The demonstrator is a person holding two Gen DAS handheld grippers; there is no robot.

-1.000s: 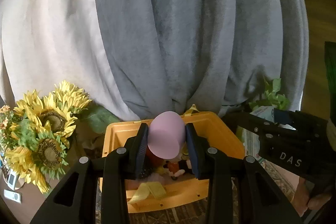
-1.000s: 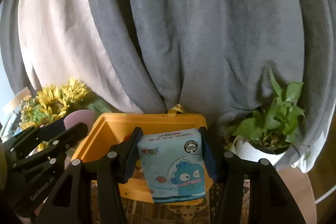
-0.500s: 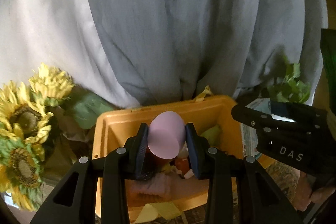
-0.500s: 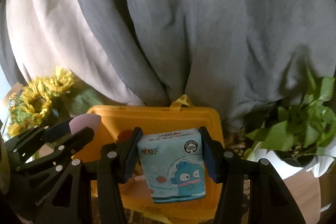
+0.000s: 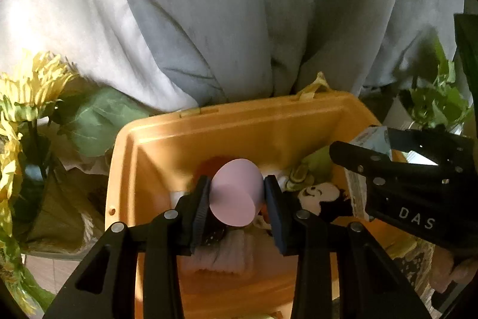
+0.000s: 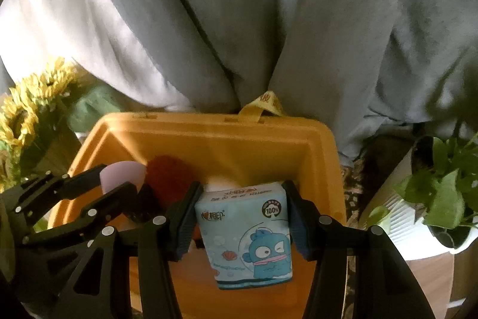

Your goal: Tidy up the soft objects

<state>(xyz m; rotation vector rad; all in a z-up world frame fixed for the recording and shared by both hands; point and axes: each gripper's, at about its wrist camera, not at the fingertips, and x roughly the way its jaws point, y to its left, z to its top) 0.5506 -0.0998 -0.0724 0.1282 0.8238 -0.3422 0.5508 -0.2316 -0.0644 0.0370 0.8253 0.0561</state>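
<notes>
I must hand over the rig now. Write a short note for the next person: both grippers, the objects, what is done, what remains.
Left gripper: shut on the pink sponge, held over the orange bin.
Right gripper: shut on the blue tissue pack, also over the bin.
Already in the bin: a Mickey plush, a red soft item, pale pink cloth.
Done: both items carried to the bin.
Left: lower and release each one inside.

Pink sponge (image 5: 236,196) between left gripper (image 5: 237,199) pads
</notes>
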